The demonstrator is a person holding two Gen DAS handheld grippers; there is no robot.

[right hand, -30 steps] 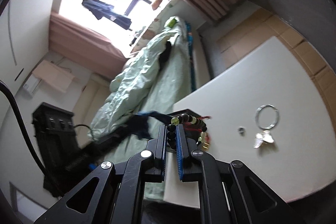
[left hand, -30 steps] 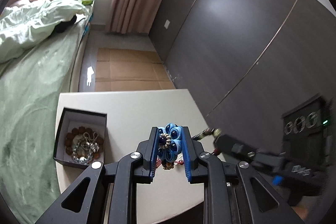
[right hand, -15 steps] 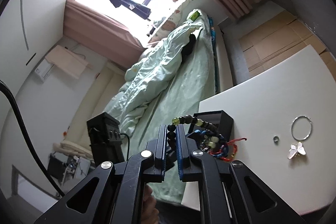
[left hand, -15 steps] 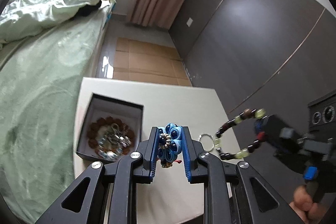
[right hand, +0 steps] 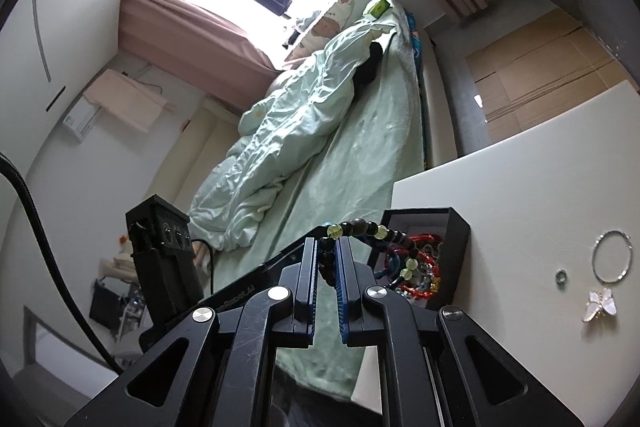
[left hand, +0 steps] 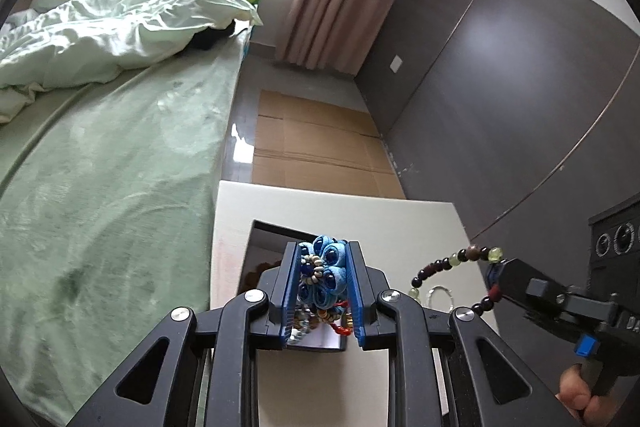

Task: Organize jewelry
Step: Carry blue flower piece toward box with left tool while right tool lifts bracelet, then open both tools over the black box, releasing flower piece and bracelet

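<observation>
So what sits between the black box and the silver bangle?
Nothing: the right wrist view shows bare white tabletop between the black box and the silver bangle.

From the left wrist we look forward and down along the fingers, hanging close above the black box (left hand: 272, 239) at the white table's (left hand: 400, 219) bed-side edge, facing the far edge and window. From the right wrist we look sideways across that edge toward the bed (right hand: 352, 163), just as near. We share the black box (right hand: 456, 243), table (right hand: 520, 195), bed (left hand: 100, 167).
</observation>
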